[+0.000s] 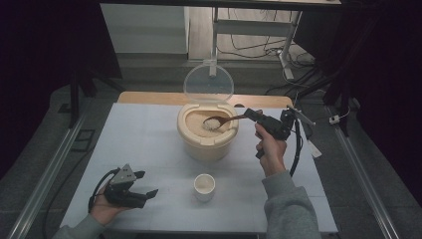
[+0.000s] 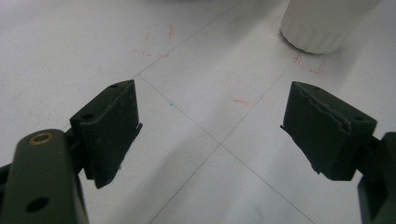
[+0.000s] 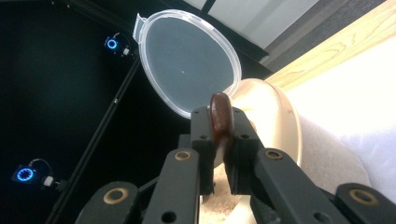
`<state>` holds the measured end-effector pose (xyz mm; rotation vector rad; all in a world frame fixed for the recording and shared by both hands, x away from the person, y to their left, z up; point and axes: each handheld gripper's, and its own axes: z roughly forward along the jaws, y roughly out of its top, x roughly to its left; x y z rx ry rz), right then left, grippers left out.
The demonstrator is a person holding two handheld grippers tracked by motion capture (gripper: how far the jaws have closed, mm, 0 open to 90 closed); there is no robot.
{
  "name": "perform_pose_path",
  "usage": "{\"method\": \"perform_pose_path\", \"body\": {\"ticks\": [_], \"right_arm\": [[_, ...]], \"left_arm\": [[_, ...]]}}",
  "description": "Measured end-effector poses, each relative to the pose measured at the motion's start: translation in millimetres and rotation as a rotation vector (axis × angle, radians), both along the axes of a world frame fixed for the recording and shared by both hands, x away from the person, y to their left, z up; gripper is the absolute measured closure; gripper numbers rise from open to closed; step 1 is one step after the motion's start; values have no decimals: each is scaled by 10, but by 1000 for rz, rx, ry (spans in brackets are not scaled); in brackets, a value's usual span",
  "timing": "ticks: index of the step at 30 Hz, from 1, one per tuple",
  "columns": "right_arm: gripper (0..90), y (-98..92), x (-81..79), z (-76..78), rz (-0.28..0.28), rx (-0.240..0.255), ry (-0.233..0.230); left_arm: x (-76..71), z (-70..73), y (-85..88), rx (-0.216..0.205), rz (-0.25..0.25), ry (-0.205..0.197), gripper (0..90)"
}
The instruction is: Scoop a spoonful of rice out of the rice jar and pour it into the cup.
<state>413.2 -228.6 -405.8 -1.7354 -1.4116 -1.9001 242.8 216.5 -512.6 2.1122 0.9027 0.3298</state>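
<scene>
- Toward the far edge of the desk [image 1: 139,129], near its middle, stands the beige bin [image 1: 206,142] with its clear lid [image 1: 208,83] swung up and back; pale grain fills it close to the rim.
- Over that bin your right gripper [image 1: 250,114] is clamped on the handle of a wooden spoon [image 1: 219,122], and the spoon's bowl carries a heap of white grain just above the fill.
- Near the desk's front edge, in line with the bin, sits a small white cup [image 1: 204,186]; from above you cannot tell what, if anything, is in it.
- At the front left corner your left gripper [image 1: 144,184] rests in your hand, its jaws spread wide and holding nothing.
- The left gripper view gives you what the high view cannot — thin ruled lines and faint red marks on the desk surface [image 2: 196,93] between the parted jaws, with the cup's base [image 2: 322,25] at the top right.
- The right gripper view shows the squeeze itself: both jaws of the gripper [image 3: 219,135] pressed flat on the brown spoon handle [image 3: 219,116], with the lid [image 3: 187,60] tilted behind it and the bin's rim [image 3: 280,116] beside it — though the grain in the spoon is hidden there.
</scene>
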Motion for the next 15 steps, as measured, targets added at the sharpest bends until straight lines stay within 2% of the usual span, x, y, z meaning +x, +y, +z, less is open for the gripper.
{"method": "perform_pose_path", "body": {"ticks": [5,9,15], "right_arm": [[831,-12,-11,28,7,24,8],[831,-44,-29,75,10,24,-5],[832,-82,-69,79,28,29,2]], "left_arm": [[2,-2,-1,1,-1,1,182],[2,-2,-2,0,0,1,182],[1,-3,-4,2,-1,2,184]]}}
